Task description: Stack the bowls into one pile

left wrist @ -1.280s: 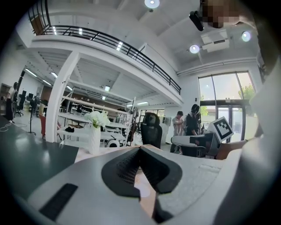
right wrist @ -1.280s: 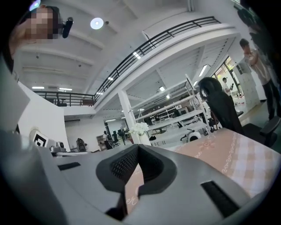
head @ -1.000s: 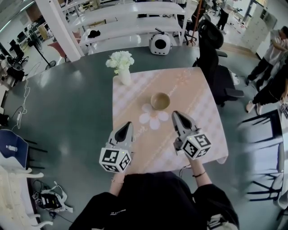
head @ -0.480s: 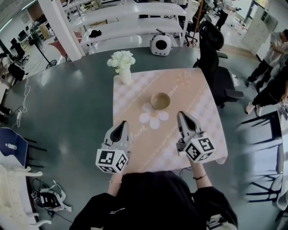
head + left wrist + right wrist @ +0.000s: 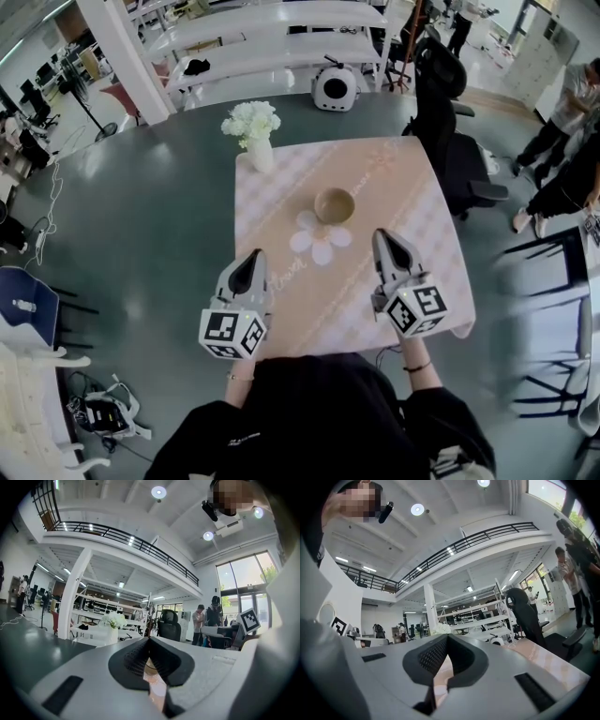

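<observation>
Currently, 1 bowl (image 5: 335,205) sits at ctr of counter (image 5: 422,206), ahead of & between 2 tools, well apart from both: left tool (image 5: 254,258) and right tool (image 5: 385,237), each clenched w/ nothing gripped.

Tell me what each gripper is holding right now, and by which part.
Nothing is held. The left gripper and the right gripper both have their jaws shut with nothing between them, and both are short of the bowl.
</observation>
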A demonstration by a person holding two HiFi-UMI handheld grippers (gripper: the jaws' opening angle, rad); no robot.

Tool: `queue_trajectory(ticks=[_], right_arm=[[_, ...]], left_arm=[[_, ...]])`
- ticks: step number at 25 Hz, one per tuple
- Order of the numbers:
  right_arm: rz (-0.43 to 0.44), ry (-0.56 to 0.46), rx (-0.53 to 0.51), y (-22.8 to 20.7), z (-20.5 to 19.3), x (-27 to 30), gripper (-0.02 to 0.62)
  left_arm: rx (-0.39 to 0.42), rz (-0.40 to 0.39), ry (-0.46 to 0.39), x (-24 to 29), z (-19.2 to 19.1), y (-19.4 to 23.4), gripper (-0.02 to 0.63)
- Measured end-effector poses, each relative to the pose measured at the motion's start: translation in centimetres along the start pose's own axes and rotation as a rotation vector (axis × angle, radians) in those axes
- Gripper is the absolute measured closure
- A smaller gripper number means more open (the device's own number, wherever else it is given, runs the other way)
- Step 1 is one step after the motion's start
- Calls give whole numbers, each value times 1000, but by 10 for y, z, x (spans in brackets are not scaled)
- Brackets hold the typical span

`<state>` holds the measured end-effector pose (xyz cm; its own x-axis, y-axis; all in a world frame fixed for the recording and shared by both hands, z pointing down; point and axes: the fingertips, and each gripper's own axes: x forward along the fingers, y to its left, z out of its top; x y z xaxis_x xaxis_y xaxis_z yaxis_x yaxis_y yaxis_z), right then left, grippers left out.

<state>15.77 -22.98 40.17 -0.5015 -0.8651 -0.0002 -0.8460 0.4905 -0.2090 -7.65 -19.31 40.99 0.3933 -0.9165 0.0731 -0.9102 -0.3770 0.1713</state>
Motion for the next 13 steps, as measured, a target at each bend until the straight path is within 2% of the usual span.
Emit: queue_trajectory(ticks=[13], right_arm=[[-27,10,-3,-5,-5,-8,603]], left_arm=[[-19,4,11,-5,-2,-3,609]])
